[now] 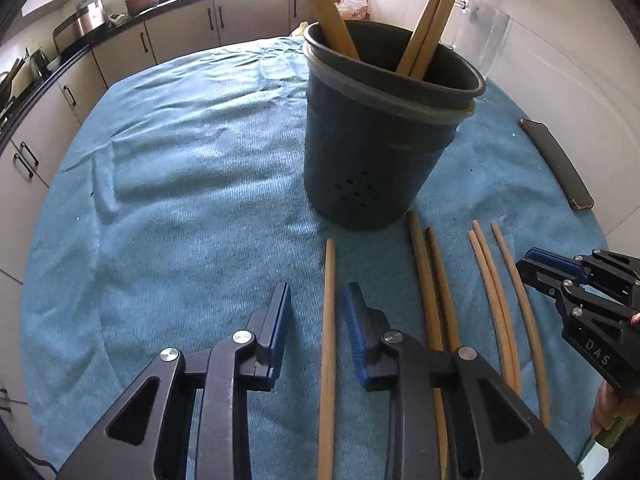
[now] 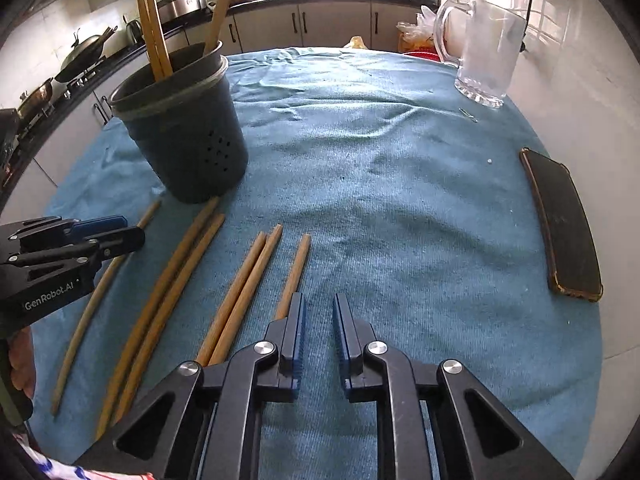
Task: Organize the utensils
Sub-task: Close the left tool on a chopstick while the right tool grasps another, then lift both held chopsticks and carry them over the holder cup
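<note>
A dark utensil holder [image 1: 380,140] [image 2: 184,132] stands on the blue cloth with wooden sticks upright in it. Several wooden chopsticks lie side by side in front of it. My left gripper [image 1: 318,312] [image 2: 132,230] hangs low over the leftmost chopstick [image 1: 328,320] [image 2: 100,292], which lies between its parted jaws; the pads do not press on it. My right gripper [image 2: 320,320] [image 1: 526,266] shows a narrow gap with only cloth in it. The rightmost chopstick [image 2: 298,264] [image 1: 516,280] runs under its left finger [image 2: 294,332].
A dark phone [image 2: 564,224] [image 1: 560,164] lies on the blue cloth [image 2: 400,160] at the right edge. A glass pitcher [image 2: 484,52] stands at the back right. Kitchen cabinets and a counter with pots run behind the table.
</note>
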A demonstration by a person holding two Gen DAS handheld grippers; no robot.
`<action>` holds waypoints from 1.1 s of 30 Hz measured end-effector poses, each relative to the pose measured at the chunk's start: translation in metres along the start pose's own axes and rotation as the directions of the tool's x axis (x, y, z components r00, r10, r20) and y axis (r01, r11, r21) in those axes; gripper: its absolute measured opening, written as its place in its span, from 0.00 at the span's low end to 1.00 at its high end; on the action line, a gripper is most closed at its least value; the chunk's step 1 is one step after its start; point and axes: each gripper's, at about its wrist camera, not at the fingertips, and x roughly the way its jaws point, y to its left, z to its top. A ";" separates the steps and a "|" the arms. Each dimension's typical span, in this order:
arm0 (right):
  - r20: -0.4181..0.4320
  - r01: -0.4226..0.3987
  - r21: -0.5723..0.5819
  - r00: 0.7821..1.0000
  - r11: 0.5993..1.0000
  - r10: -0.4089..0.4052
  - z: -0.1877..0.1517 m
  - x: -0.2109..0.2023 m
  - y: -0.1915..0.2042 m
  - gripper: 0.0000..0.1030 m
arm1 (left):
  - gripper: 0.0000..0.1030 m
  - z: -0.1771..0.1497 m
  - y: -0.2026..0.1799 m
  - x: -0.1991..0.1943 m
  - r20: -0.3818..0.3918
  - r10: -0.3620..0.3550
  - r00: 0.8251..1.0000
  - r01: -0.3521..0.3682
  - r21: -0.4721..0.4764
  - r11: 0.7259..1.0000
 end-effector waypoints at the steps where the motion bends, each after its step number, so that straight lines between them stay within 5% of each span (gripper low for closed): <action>1: -0.005 -0.007 0.017 1.000 1.000 0.007 0.001 0.000 -0.002 0.15 | 0.26 0.000 -0.001 0.001 0.003 0.001 1.000 -0.001 0.002 1.000; 6: 0.013 -0.096 0.129 0.995 0.987 0.095 0.002 -0.009 -0.015 0.15 | 0.26 0.004 -0.005 0.003 0.003 0.001 1.000 -0.001 0.014 1.000; 22: -0.051 -0.028 0.059 0.998 0.998 0.031 0.016 0.009 0.011 0.13 | 0.24 0.013 -0.009 0.011 -0.011 -0.011 1.000 0.012 0.081 0.997; 23: -0.045 -0.028 0.060 0.999 0.998 0.030 0.017 0.010 0.011 0.11 | 0.07 0.012 -0.007 0.010 -0.007 -0.017 1.000 0.017 0.071 0.997; 24: -0.037 -0.022 0.055 0.999 0.998 0.024 0.016 0.010 0.012 0.08 | 0.05 0.012 -0.004 0.009 -0.008 -0.029 1.000 0.029 0.050 0.998; 33: 0.117 -0.109 0.113 0.988 0.988 0.096 0.003 -0.032 0.001 0.06 | 0.05 0.003 0.009 -0.048 0.109 -0.054 0.993 0.060 -0.047 0.997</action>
